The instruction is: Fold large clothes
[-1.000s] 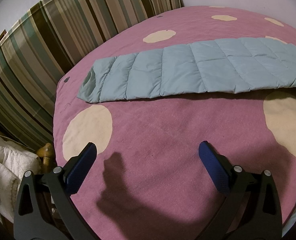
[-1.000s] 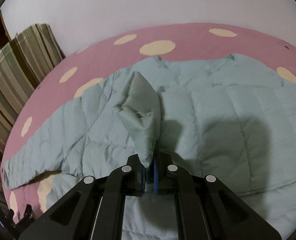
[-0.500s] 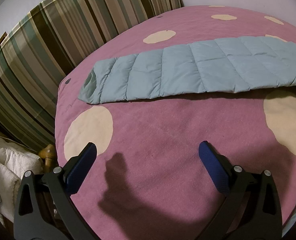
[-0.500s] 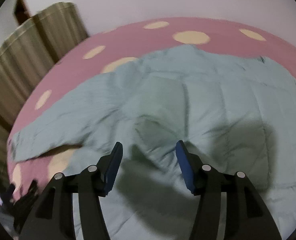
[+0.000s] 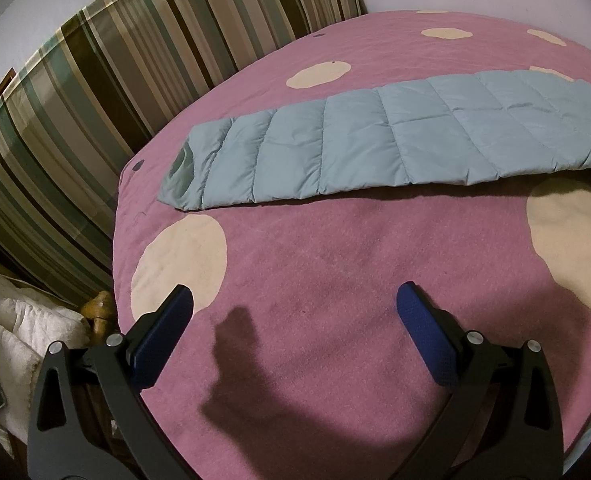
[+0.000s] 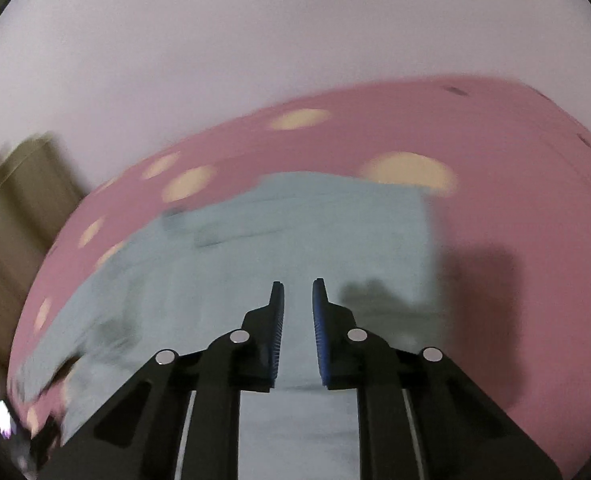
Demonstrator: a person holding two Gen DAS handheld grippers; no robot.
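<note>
Lying flat on the pink spotted bed [image 5: 335, 272], the pale blue quilted jacket [image 6: 295, 240] is spreading beneath the right tongs [image 6: 298, 292], whose jaws have just been closing on nothing; the left tongs [image 5: 295, 304] are gaping wide, empty.

A pale blue quilted jacket [image 6: 315, 240] lies spread flat on a pink bedspread [image 5: 335, 280] dotted with cream circles, one sleeve [image 5: 335, 152] stretched out straight toward the bed's edge, its cuff opening showing a darker lining; the right view is blurred.
</note>
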